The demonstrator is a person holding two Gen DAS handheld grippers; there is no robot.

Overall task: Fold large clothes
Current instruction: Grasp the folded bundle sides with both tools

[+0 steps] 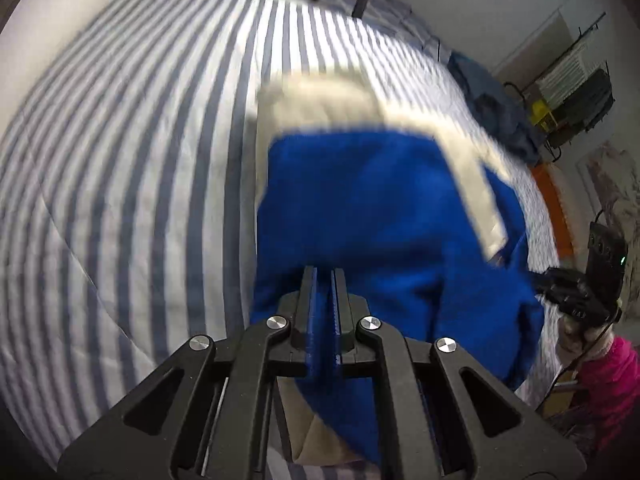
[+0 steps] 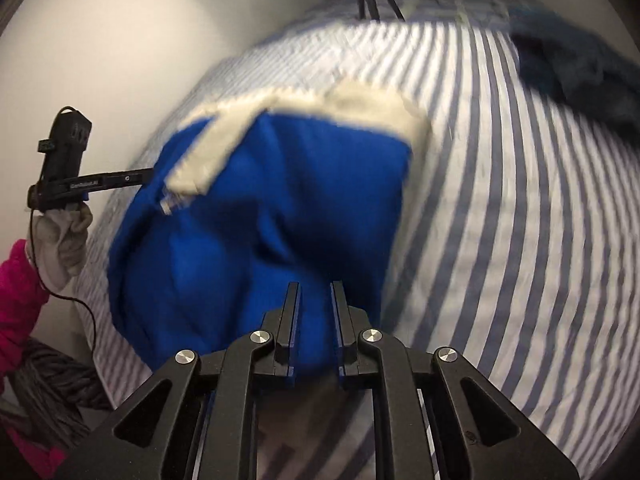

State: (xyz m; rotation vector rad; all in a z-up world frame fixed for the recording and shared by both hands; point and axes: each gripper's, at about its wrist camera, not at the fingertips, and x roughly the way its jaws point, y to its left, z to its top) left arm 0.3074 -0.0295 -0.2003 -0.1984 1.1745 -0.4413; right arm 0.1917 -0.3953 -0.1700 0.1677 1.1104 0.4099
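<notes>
Here the bed (image 1: pixel 120 200), covered in a blue-and-white striped sheet, takes up most of both views; its far edge runs along a pale wall (image 2: pixel 120 40), and in the left wrist view its right edge drops off toward an orange strip (image 1: pixel 554 208) and a dark wire rack (image 1: pixel 576 96) standing near that side. Broad stretches of striped sheet lie bare to the left of the garment in the left view and to its right in the right view. One blue garment (image 1: pixel 380 216) with cream trim (image 1: pixel 320 100) is in hand, and one dark blue heap of cloth (image 2: pixel 576 76) sits on the sheet well apart from it, near the far corner. There are two claws. The left claw (image 1: pixel 324 276) is closed narrow on a fold of the blue garment, blue fabric pinched between its fingers, and the cloth spreads forward and to the right from the tips onto the bed. The right claw (image 2: pixel 314 290) also grips the blue garment (image 2: pixel 260 208), its fingers a little further apart with a thicker bunch of blue cloth between them; the garment fans out ahead and to the left, its cream trim (image 2: pixel 352 108) at the far end. Both views are motion-blurred. The left claw also shows at the left edge of the right view, held by a gloved hand (image 2: pixel 64 240) with a pink sleeve (image 2: pixel 16 288)
</notes>
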